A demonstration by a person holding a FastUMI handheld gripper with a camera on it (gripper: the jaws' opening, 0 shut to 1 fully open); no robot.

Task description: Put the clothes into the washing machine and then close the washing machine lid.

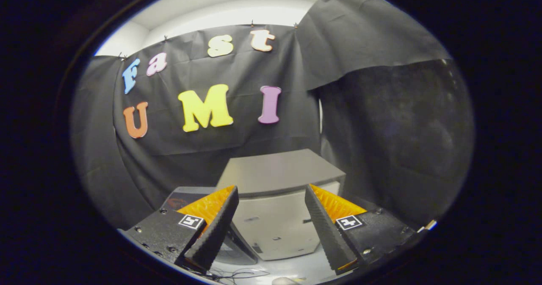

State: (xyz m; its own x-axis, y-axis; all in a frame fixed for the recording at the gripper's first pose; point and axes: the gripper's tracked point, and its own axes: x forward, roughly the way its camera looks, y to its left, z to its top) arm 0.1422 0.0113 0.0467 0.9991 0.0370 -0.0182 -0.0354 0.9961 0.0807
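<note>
Washing machine (277, 200) beyond open claw (271, 217)

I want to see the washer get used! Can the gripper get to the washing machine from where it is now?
Probably yes. The gripper is open with nothing between its fingers, and the washing machine stands just ahead of them, against the black cloth wall. Nothing seems to block the way. Its flat lid looks closed.

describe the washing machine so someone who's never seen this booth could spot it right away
Start at the black cloth wall at the back of the booth. In front of its lower edge stands the washing machine, a pale boxy unit with a flat grey lid, seen beyond and between the open gripper's fingers. It is the one light, hard-edged box against the dark cloth.
</note>
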